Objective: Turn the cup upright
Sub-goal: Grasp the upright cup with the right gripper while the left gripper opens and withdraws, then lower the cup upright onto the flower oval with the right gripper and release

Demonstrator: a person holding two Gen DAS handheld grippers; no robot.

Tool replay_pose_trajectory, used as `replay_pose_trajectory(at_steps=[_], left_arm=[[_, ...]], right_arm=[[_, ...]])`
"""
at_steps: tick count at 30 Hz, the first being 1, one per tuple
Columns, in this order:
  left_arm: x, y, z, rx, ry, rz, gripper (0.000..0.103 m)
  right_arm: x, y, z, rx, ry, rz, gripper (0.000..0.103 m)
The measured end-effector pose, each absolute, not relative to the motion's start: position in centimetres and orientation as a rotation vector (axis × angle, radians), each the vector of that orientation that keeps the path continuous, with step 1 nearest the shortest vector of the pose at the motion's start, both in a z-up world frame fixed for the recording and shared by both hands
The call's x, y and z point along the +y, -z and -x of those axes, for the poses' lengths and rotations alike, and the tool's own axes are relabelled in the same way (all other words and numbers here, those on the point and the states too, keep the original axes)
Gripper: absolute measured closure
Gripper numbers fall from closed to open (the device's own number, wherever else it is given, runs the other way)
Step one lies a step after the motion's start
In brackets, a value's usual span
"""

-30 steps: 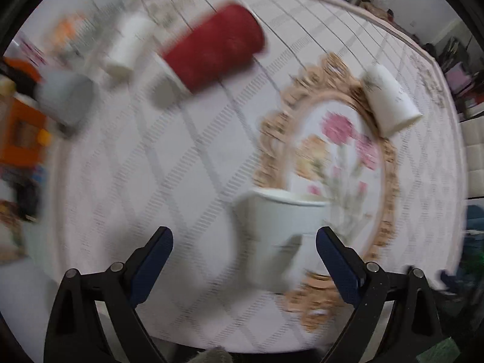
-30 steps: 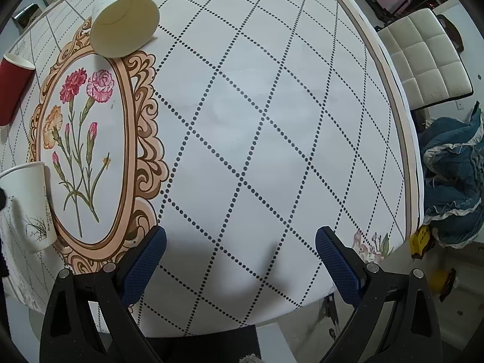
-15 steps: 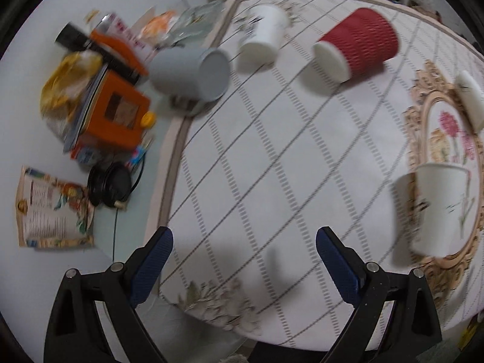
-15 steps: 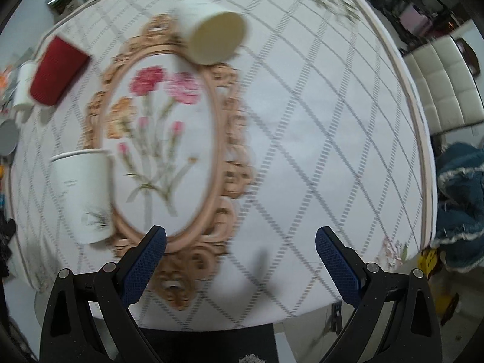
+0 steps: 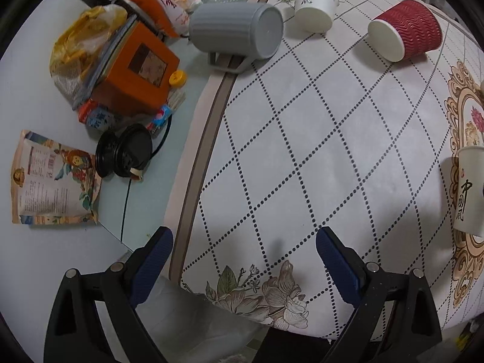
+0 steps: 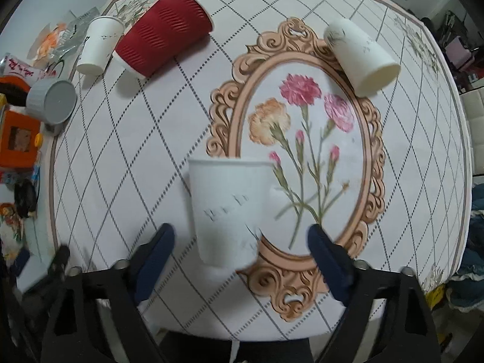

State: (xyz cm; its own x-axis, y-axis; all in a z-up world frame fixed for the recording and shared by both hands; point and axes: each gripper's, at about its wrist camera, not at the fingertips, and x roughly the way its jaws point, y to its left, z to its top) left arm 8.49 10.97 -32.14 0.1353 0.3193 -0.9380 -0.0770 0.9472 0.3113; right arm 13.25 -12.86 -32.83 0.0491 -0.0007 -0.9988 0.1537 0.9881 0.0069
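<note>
A white paper cup [image 6: 227, 208] stands upright on the tablecloth, just ahead of my open right gripper [image 6: 242, 236], between its fingers but not touched. It also shows at the right edge of the left wrist view [image 5: 470, 190]. A red ribbed cup [image 6: 163, 31] [image 5: 405, 30] lies on its side. Another white cup [image 6: 361, 56] lies on its side at the far right. A grey mug [image 5: 236, 30] [image 6: 51, 101] lies on its side at the cloth's edge. My left gripper [image 5: 243, 245] is open and empty over the table's near left edge.
A small white cup [image 5: 316, 0] [image 6: 98, 45] stands upright near the mug. Left of the cloth lie an orange box [image 5: 136, 69], a yellow bag [image 5: 81, 33], a black cable reel [image 5: 124, 151] and a printed packet [image 5: 51, 181]. A white chair [image 6: 476, 115] stands to the right.
My left gripper has swung left, away from the upright white cup, toward the clutter. My right gripper has swung left, so the upright cup now stands between its fingers.
</note>
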Motion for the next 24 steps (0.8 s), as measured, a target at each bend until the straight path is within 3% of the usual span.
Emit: replay_pose_trajectory(at_steps=[7, 11, 19, 24], left_arm=[[11.4, 32.4, -8.7, 1.419, -0.271, -0.175, 0.006], [11.6, 32.5, -8.9, 1.423, -0.26, -0.168, 0.006], [11.5, 33.0, -9.2, 1.473, -0.239, -0.153, 0.006], [10.5, 33.4, -10.5, 1.538, -0.197, -0.081, 0.006]], right_arm=[[-12.0, 34.7, -15.0, 1.58, 0.163, -0.126, 0.03], [-11.8, 36.1, -15.3, 1.64, 0.156, -0.149, 0.041], [-11.1, 36.1, -14.2, 1.609, 0.134, -0.19, 0.042], [-12.4, 33.7, -13.6, 1.493, 0.109, -0.244, 0.042]])
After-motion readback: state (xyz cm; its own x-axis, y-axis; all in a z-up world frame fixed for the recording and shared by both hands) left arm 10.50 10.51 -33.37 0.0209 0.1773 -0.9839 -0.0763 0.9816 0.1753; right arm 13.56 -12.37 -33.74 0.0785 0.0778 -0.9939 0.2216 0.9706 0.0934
